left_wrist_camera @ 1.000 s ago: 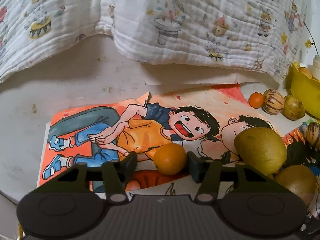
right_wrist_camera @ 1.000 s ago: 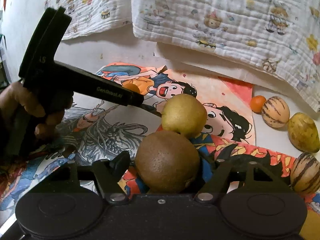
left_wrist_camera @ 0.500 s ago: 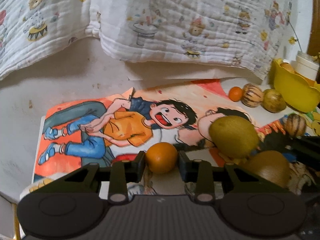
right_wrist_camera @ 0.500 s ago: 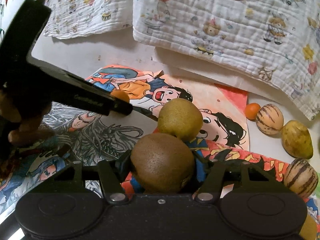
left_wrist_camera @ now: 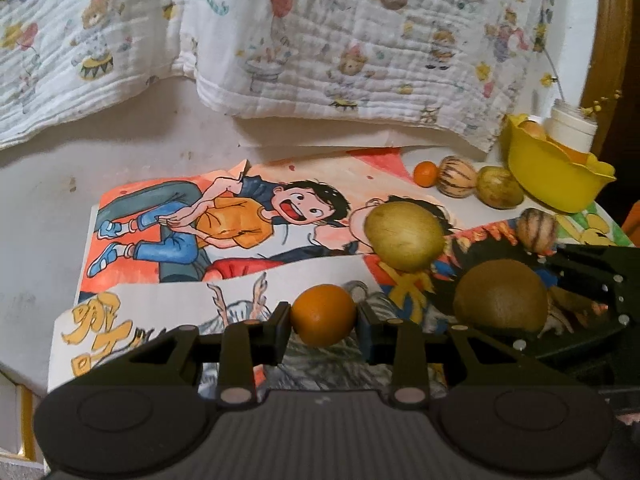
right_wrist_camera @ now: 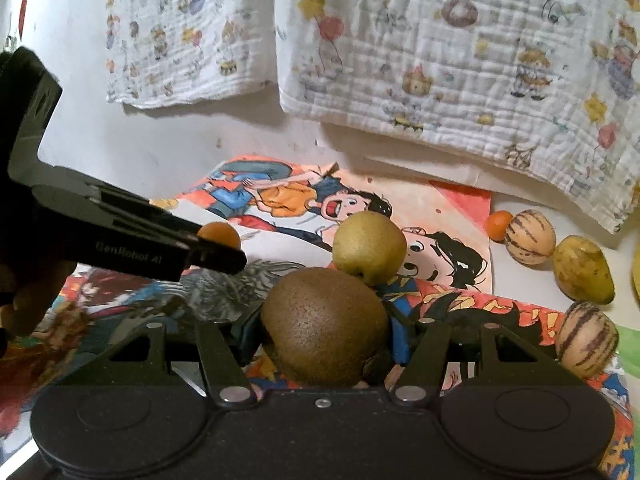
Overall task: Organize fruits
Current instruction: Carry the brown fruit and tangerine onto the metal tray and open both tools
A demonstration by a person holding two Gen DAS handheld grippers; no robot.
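My left gripper point(left_wrist_camera: 323, 322) is shut on a small orange point(left_wrist_camera: 322, 314) and holds it above the cartoon posters; the orange also shows in the right wrist view point(right_wrist_camera: 219, 235). My right gripper point(right_wrist_camera: 325, 330) is shut on a brown russet fruit point(right_wrist_camera: 325, 326), which also shows at the right of the left wrist view point(left_wrist_camera: 500, 300). A yellow-green pear point(left_wrist_camera: 404, 236) lies on the posters just beyond both grippers. A yellow bowl point(left_wrist_camera: 556, 178) holding fruit stands at the far right.
A small orange point(right_wrist_camera: 498, 224), a striped melon point(right_wrist_camera: 529, 237) and a yellow-green fruit point(right_wrist_camera: 582, 269) lie at the back right. Another striped melon point(right_wrist_camera: 586, 339) lies nearer. A patterned cloth point(left_wrist_camera: 320, 40) hangs behind. A white jar point(left_wrist_camera: 572, 126) stands behind the bowl.
My left gripper closed on the small orange and lifted it back off the poster. My right gripper rose with the brown fruit held.
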